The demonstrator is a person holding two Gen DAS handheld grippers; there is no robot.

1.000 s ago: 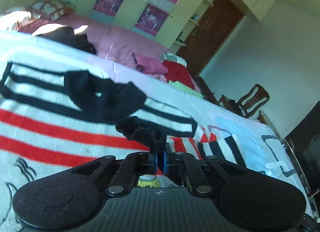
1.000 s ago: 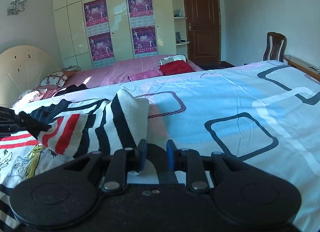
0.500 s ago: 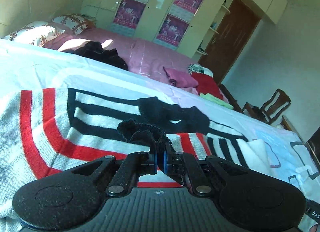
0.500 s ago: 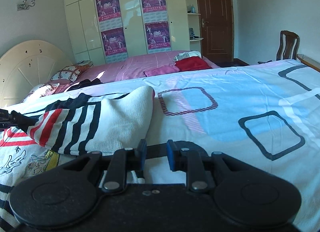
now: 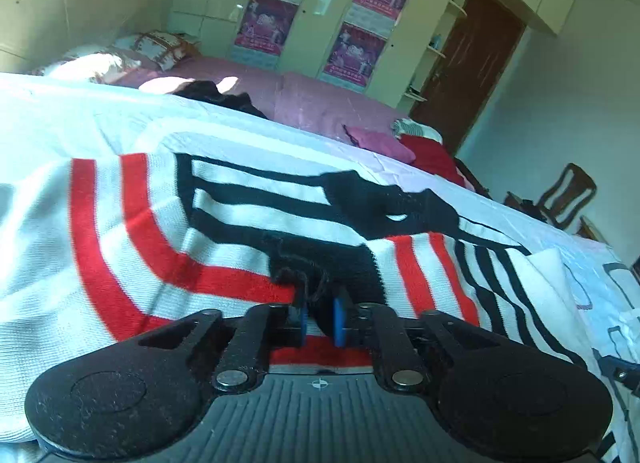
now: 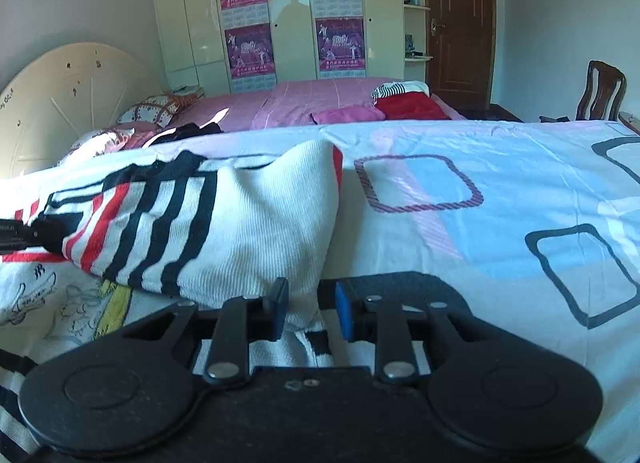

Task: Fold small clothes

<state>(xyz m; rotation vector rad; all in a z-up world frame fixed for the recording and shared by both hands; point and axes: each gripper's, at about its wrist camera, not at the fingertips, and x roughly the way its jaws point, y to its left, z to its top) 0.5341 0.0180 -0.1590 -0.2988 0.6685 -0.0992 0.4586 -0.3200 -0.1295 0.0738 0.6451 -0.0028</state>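
A small white knit sweater [image 5: 224, 223] with red and black stripes and a black collar lies on the bed. My left gripper [image 5: 319, 317] has its jaws slightly parted, with the black cuff [image 5: 320, 263] of a sleeve lying between them on the sweater's chest. In the right wrist view the sweater [image 6: 224, 223] is folded over toward the left, and my right gripper [image 6: 310, 309] is open just in front of its white folded edge. The left gripper shows there at the far left [image 6: 24, 233].
The bed has a white sheet [image 6: 480, 191] with blue and pink squares. A second pink bed [image 6: 304, 103] behind holds folded clothes [image 6: 408, 105] and a dark garment [image 6: 188, 131]. A wooden chair [image 6: 604, 91] and a door [image 6: 460, 23] stand at the right.
My left gripper carried the black cuff across onto the sweater's chest, lowered it, and its jaws have parted. My right gripper stayed open and moved closer to the folded edge.
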